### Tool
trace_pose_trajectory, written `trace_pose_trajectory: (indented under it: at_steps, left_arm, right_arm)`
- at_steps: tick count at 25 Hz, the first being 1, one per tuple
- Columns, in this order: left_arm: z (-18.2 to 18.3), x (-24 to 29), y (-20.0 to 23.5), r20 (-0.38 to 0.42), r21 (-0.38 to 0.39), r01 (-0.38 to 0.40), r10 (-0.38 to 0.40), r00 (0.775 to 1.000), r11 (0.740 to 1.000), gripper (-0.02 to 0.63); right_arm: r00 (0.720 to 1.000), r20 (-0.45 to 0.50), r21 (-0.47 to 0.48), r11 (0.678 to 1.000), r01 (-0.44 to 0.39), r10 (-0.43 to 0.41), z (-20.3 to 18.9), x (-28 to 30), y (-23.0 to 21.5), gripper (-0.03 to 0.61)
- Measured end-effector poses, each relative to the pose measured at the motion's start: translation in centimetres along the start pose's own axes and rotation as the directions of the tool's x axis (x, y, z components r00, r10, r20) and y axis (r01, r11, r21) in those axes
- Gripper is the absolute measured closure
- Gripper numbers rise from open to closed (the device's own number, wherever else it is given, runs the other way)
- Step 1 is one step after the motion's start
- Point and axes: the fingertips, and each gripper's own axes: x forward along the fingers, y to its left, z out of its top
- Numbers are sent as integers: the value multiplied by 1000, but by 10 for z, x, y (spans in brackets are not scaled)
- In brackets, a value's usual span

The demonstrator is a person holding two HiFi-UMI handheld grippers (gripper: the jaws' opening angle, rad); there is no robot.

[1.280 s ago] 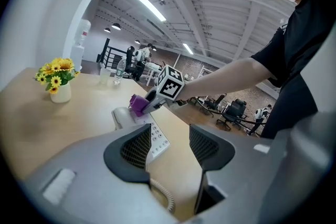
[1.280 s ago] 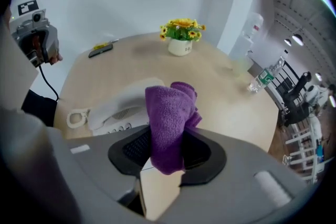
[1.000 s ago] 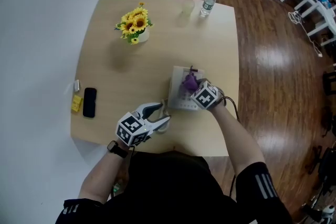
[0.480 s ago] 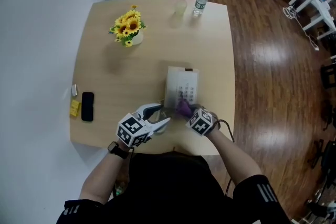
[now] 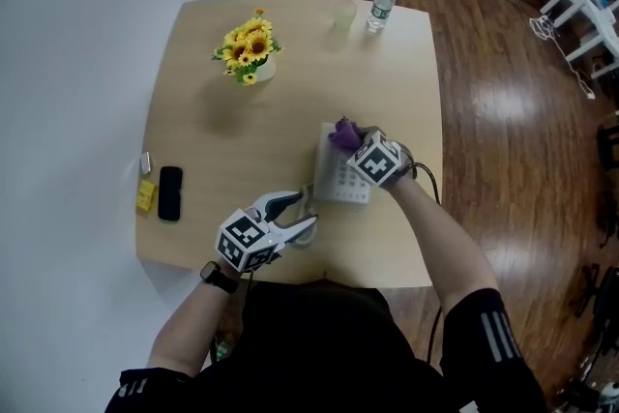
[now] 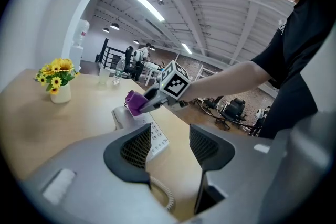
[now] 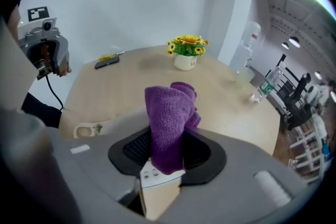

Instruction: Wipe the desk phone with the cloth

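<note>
Your right hand-held gripper [image 5: 350,138] is clamped on the purple cloth [image 5: 340,132]. In the head view the cloth sits bunched over the far end of the desk phone [image 5: 340,177]. The phone is a pale, flat set with a keypad, lying on the bench [image 5: 213,135] toward its right side. Your left hand-held gripper [image 5: 304,211] hangs just beside the phone's near left corner with its jaws apart. Farther back, a white vase [image 5: 261,66] holds yellow sunflowers [image 5: 248,42]. A clear bottle [image 5: 383,5] and a pale cup [image 5: 344,16] stand at the far edge; you cannot tell what is in them.

In the left gripper view the jaws stand wide apart with nothing gripped. Below them runs the phone's coiled cord [image 6: 160,194]. Beyond them lie the keypad and the cloth, which is at the phone's raised end.

In the right gripper view the jaws are closed on the cloth, a thick terry fold standing up between them. A strip of phone buttons shows just under it.
</note>
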Motion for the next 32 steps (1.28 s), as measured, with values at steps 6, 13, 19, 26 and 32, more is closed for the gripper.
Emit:
trace_pose_trajectory:
  at_steps: [6, 13, 19, 26, 32]
  left_arm:
    - [-8, -13, 11, 1, -20, -29, 29, 1000, 999, 391]
    - [-15, -17, 19, 5, -33, -35, 35, 999, 999, 391]
    - [-10, -8, 16, -2, -16, -15, 15, 1000, 1000, 391]
    - [-6, 1, 7, -8, 1, 6, -6, 1000, 1000, 391]
    - [-7, 3, 0, -12, 11, 8, -8, 1000, 1000, 391]
  right_arm:
    - [993, -120, -50, 999, 10, -16, 0, 29, -18, 428]
    - [995, -94, -41, 999, -23, 19, -31, 28, 37, 430]
    - [993, -106, -81, 994, -67, 58, -67, 28, 103, 431]
    - [987, -117, -59, 992, -115, 108, -90, 25, 142, 431]
    - [985, -130, -70, 990, -122, 113, -95, 22, 142, 431]
